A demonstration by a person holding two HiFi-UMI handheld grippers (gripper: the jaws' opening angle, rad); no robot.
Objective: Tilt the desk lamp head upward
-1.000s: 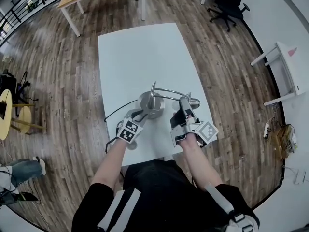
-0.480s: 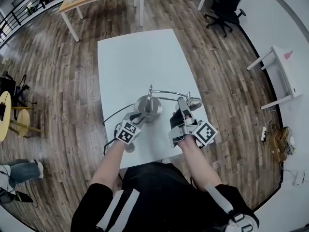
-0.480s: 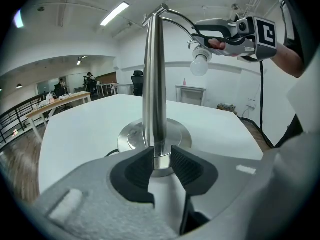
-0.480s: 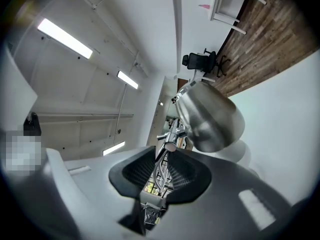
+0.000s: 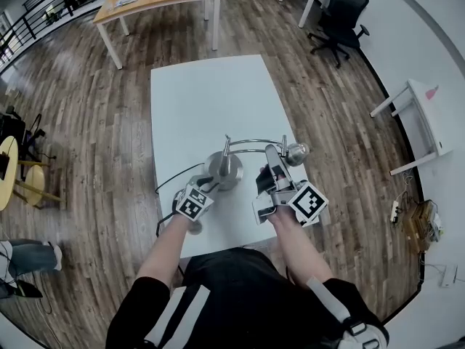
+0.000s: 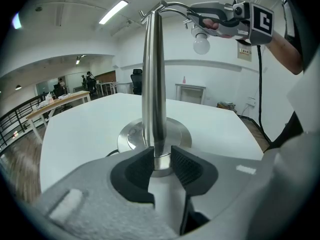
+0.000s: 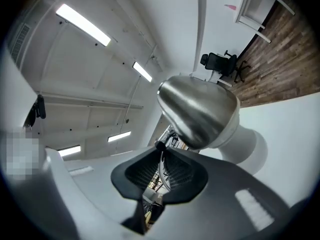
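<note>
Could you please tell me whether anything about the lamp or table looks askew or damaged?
Nothing stands out: the desk lamp stands upright, its base flat on the white table, and its bulb looks intact.

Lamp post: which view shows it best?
Left gripper view: the lamp post runs full length from base to top, clamped between the left gripper's pads. Head view shows it foreshortened from above; right gripper view doesn't show it.
</note>
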